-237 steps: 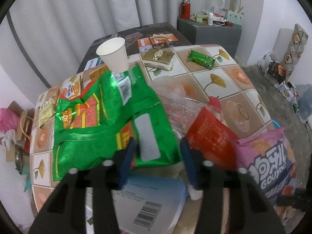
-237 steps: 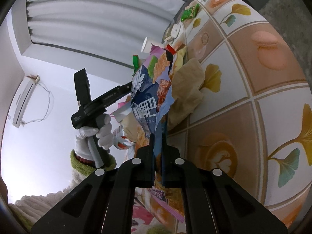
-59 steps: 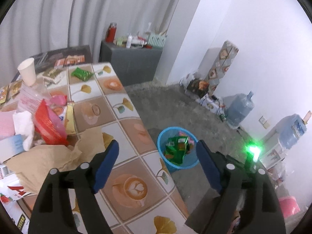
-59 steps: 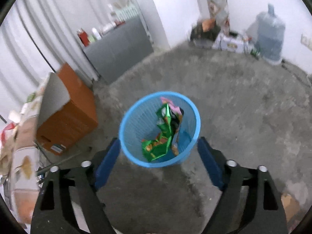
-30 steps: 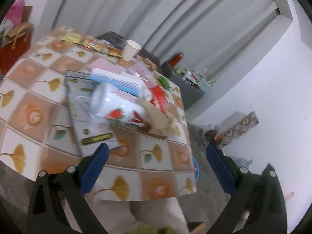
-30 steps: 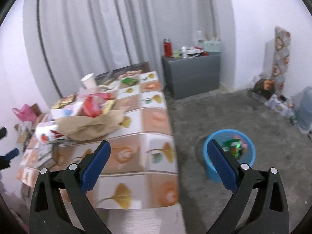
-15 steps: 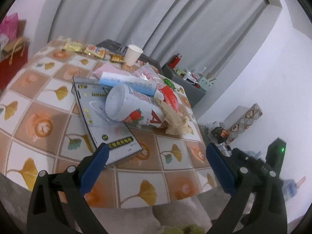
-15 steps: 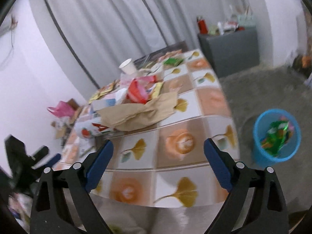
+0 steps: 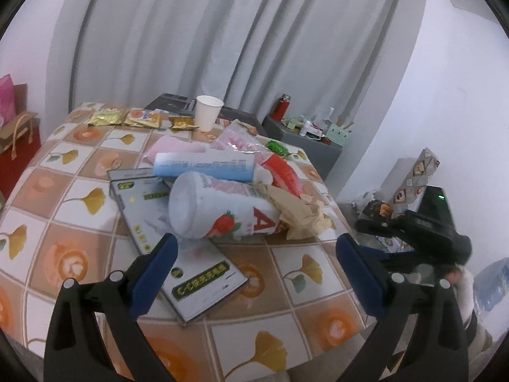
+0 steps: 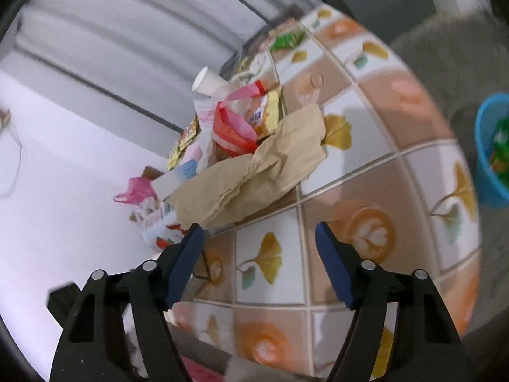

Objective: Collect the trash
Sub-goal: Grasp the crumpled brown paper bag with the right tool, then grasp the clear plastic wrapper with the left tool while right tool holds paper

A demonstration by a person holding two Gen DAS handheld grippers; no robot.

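A heap of trash lies on the tiled table (image 9: 63,197): a white strawberry-print bag (image 9: 219,210), crumpled brown paper (image 9: 299,213) (image 10: 251,175), a red wrapper (image 9: 283,173) (image 10: 229,130), a blue-and-white pack (image 9: 203,167) and a flat grey booklet (image 9: 191,273). My left gripper (image 9: 254,273) stands wide open just short of the strawberry bag, nothing between its fingers. My right gripper (image 10: 257,264) hovers over bare tiles near the brown paper; its jaws are closing with nothing between them. The blue trash basket (image 10: 490,172) stands on the floor at the right.
A white paper cup (image 9: 208,113) and several snack packets (image 9: 140,117) sit at the table's far side. A grey cabinet (image 9: 305,146) with bottles stands behind. The other hand-held gripper (image 9: 423,222) shows at the table's right edge. Curtains hang behind; a red bag (image 9: 16,146) is at left.
The right gripper swung and rolled from facing the room to low over the table by the brown paper, its jaws narrowing. The left gripper rolled and edged closer to the strawberry bag.
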